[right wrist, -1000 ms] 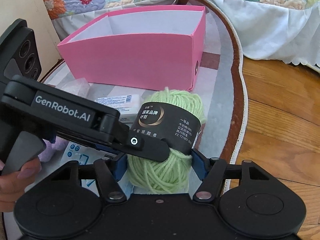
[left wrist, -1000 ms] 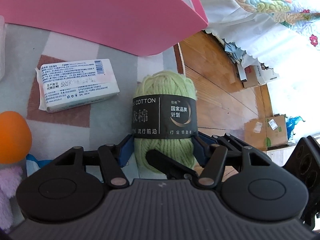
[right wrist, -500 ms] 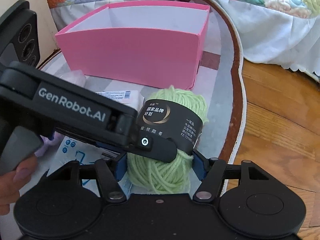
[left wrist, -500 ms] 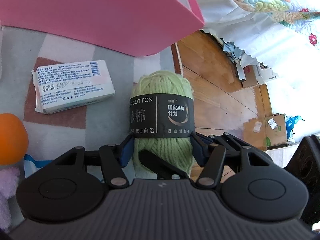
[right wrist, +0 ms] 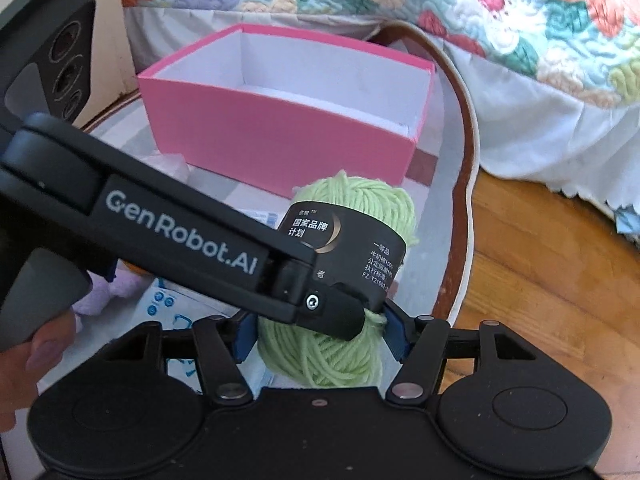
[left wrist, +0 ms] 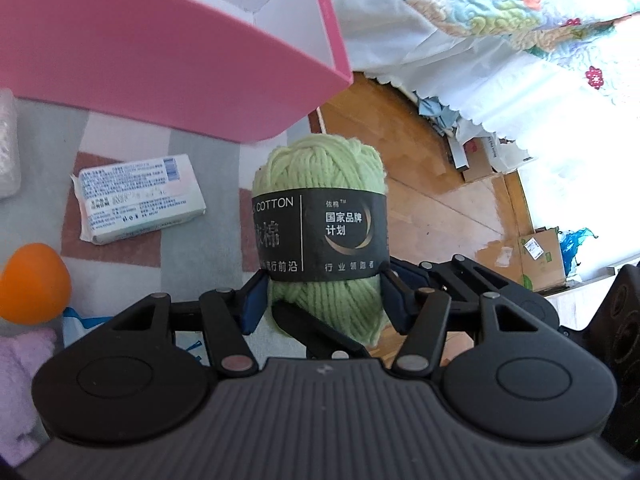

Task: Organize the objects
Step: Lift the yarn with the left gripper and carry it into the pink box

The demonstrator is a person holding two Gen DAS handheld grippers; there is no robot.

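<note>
Right wrist view shows both your grippers clamped on the same yarn (right wrist: 352, 264): the right gripper (right wrist: 320, 338) pinches its lower end, and the left gripper (left wrist: 322, 306) grips it just under the black band. It hangs clear of the rug, with the pink box (right wrist: 280, 136) at twelve o'clock. Judge it light, soft and squashy; hold near the stiffer band, since loose strands could slide.

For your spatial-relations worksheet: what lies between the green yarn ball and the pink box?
Only bare rug separates yarn ball from pink box, in the right wrist view.
</note>
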